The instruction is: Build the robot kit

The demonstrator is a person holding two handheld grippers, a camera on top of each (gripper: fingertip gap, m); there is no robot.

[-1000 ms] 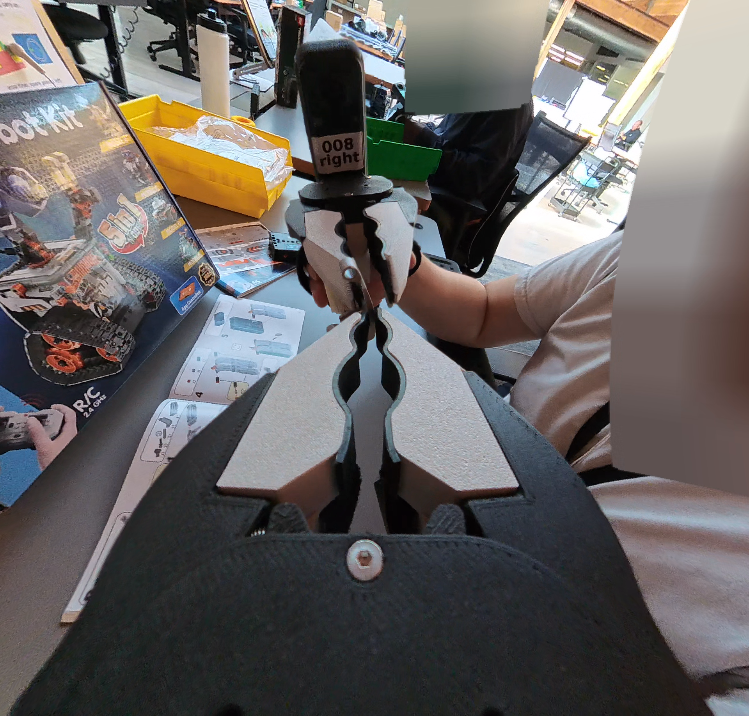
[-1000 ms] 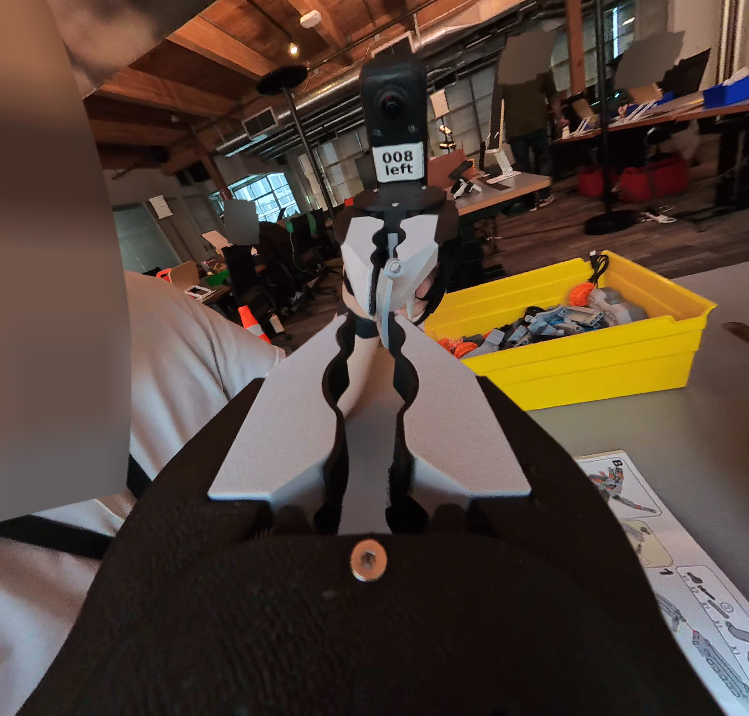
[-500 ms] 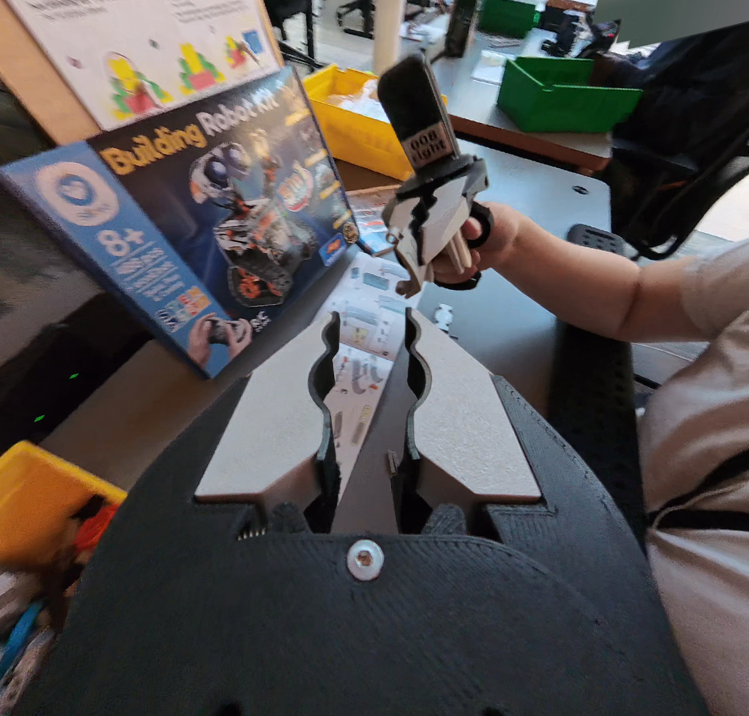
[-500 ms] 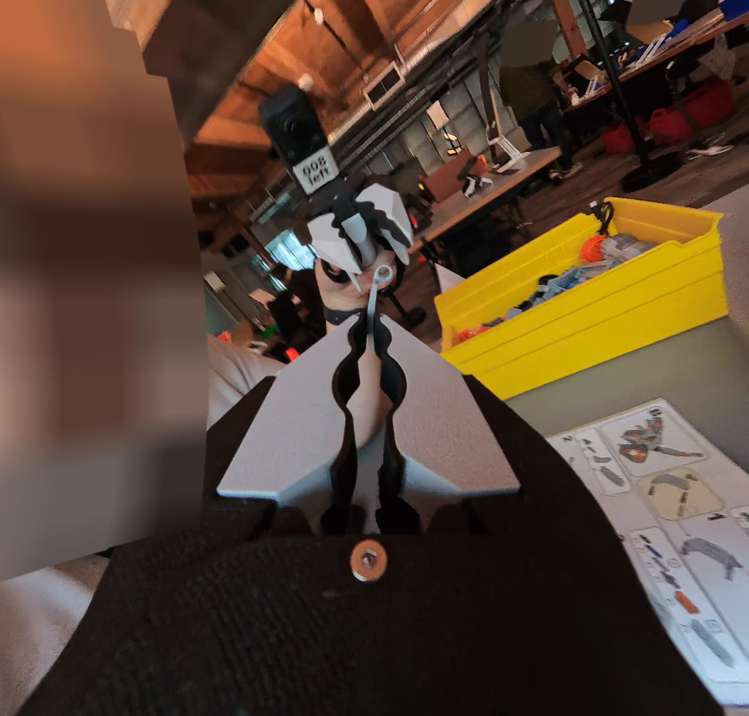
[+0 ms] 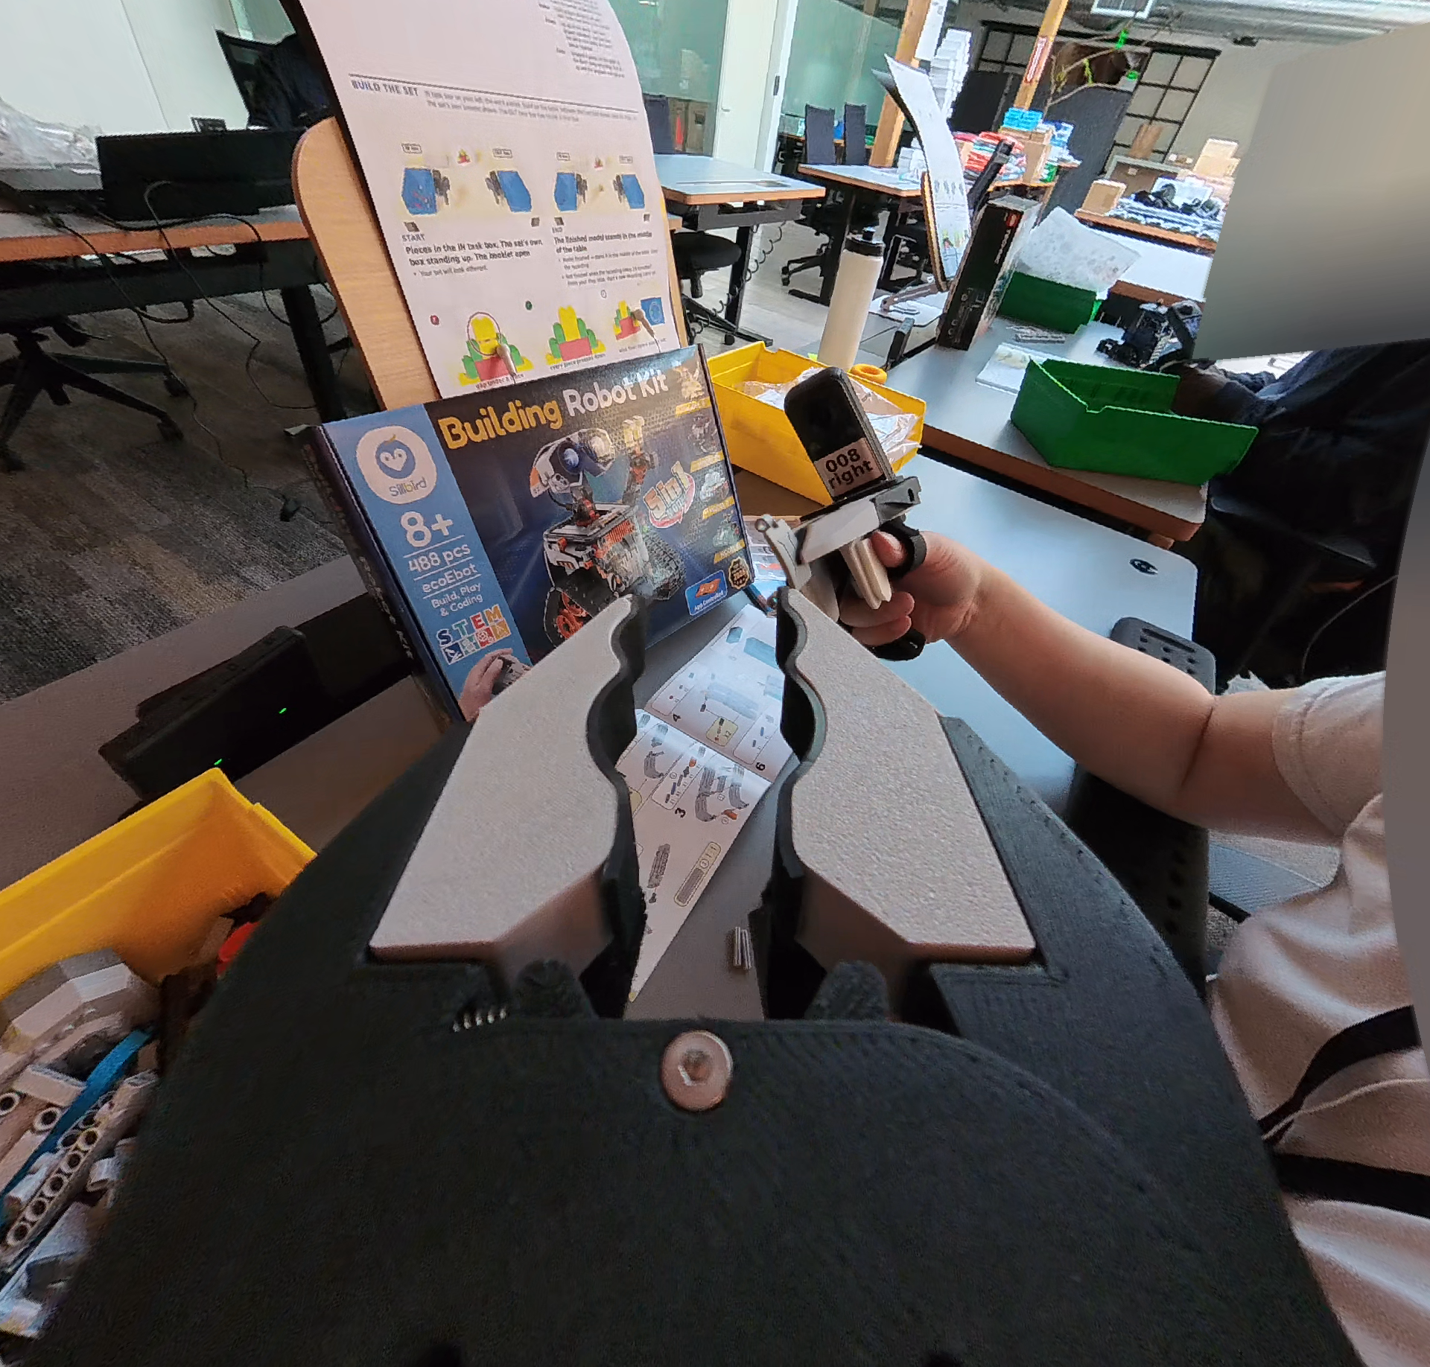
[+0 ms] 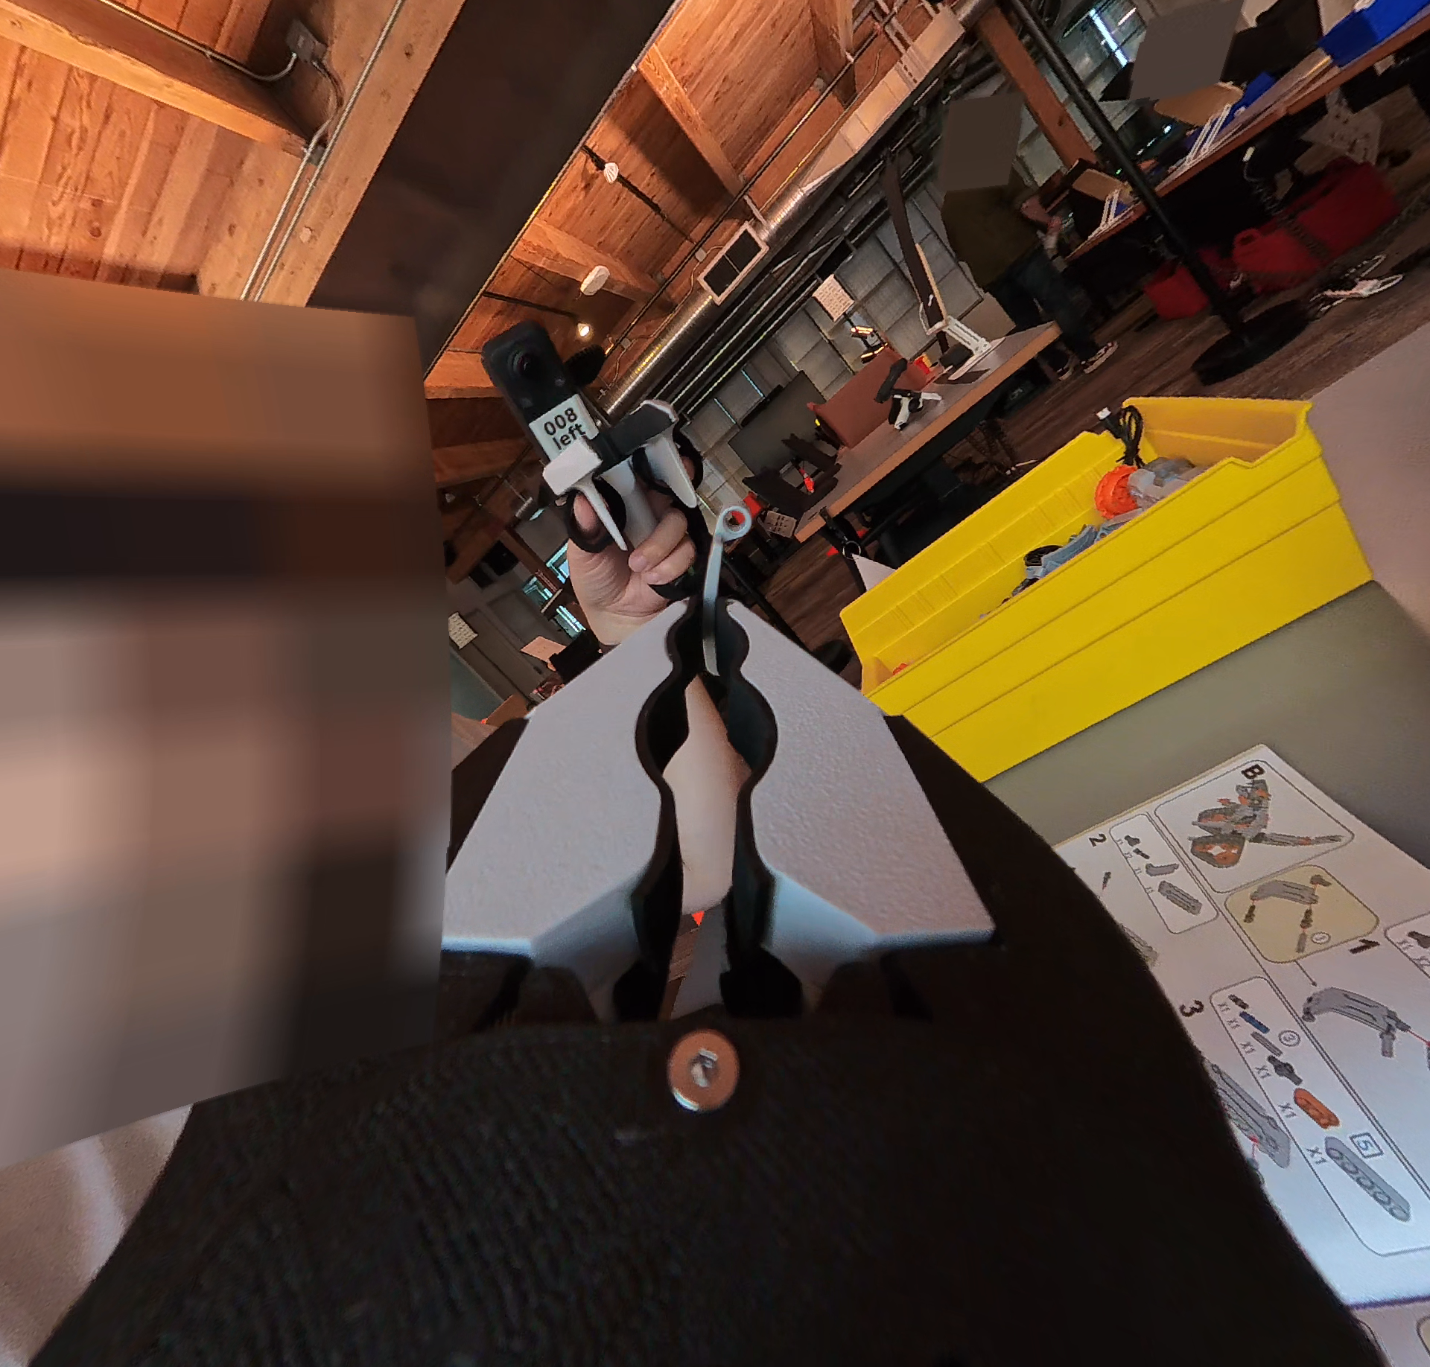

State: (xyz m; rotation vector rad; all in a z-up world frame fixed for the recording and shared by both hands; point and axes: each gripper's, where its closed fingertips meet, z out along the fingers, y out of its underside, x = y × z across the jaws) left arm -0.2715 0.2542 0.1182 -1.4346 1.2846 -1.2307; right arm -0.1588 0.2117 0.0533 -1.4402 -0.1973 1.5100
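My right gripper (image 6: 703,618) is shut on a thin light-grey building piece (image 6: 718,579) with a ring at its far end, which sticks out past the fingertips. It is held in the air above the grey table (image 6: 1161,734). In the left wrist view the right gripper (image 5: 783,560) shows with the piece (image 5: 768,531) at its tip, in front of the blue robot kit box (image 5: 542,525). My left gripper (image 5: 708,609) is open and empty above the open instruction booklet (image 5: 696,781). The left gripper also shows in the right wrist view (image 6: 654,514), close beside the piece's ring end.
A yellow bin of loose parts (image 5: 116,897) stands at my lower left; it also shows in the right wrist view (image 6: 1083,618). Two small grey pins (image 5: 741,947) lie on the table. Another yellow bin (image 5: 774,432) and a green bin (image 5: 1122,432) stand farther back. A person's arm (image 5: 1083,711) reaches in from the right. Tip to tip, the grippers are about 15 centimetres apart.
Both grippers met tip to tip on the grey piece. My left gripper has let go, opened and swung away to the left. My right gripper keeps the piece.
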